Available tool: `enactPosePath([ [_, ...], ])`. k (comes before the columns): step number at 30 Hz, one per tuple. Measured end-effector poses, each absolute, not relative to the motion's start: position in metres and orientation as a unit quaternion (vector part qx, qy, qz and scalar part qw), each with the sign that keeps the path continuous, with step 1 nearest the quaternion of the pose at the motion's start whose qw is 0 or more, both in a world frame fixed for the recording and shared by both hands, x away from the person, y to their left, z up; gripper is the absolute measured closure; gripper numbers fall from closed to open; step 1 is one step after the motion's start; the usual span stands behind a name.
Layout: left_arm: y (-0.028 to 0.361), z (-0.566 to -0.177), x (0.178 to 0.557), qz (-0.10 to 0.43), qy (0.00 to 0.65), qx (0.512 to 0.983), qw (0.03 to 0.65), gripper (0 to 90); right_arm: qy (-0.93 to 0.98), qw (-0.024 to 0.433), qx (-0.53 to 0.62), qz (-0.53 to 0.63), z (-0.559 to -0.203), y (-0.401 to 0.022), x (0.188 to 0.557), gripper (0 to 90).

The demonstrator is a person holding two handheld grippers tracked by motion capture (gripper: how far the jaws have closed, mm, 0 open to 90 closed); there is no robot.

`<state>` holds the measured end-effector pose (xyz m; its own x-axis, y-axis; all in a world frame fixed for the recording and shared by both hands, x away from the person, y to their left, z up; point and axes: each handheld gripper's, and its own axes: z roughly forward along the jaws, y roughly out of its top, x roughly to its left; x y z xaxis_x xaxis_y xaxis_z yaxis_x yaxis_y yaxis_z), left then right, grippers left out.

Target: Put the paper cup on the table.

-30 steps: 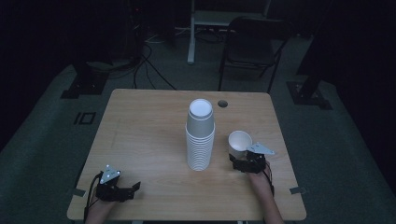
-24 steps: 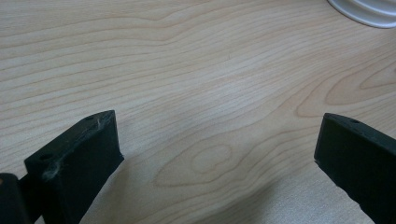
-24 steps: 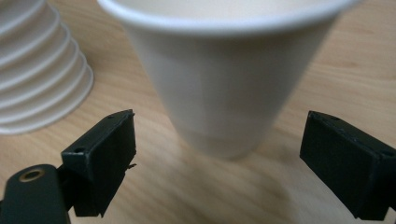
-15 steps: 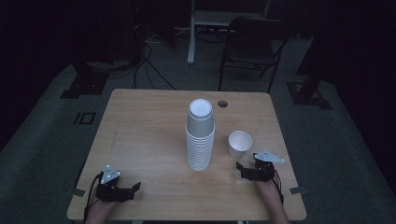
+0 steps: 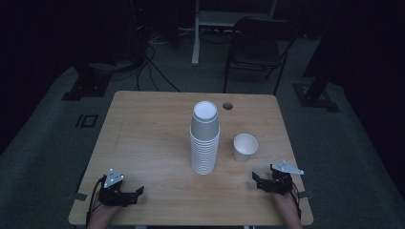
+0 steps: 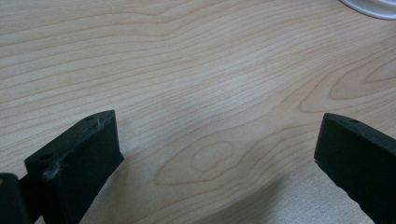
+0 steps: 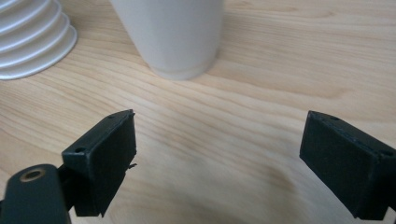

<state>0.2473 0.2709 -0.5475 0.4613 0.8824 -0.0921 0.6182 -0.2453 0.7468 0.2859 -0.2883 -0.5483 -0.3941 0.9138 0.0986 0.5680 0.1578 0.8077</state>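
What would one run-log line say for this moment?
left tool: open, empty | right tool: open, empty | single paper cup: upright beside cup stack

Bare table (image 5: 143, 138) across the whole left half, from near edge to far edge. Mid-table, blocked by a tall cup stack (image 5: 205, 138), well above gripper height. Just right of it, apart by a narrow gap, one upright cup (image 5: 245, 147). Open wood between that cup and the right gripper (image 5: 261, 182), jaws spread with nothing between. Same bare wood ahead of the left gripper (image 5: 136, 195), jaws wide. Small round hole (image 5: 228, 105) far of the stack.
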Motion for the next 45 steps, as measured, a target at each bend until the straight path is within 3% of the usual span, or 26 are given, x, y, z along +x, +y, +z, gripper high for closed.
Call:
enactPosePath([
  [20,0.272,-0.548,0.245,0.184,0.488,0.771,0.366,0.7,0.715,0.222,0.552,0.367,-0.548,-0.329,0.247,13.5],
  [45,0.271,-0.549,0.245,0.182,0.494,0.773,0.354,0.7,0.740,0.230,0.543,0.324,-0.556,-0.325,0.251,11.9],
])
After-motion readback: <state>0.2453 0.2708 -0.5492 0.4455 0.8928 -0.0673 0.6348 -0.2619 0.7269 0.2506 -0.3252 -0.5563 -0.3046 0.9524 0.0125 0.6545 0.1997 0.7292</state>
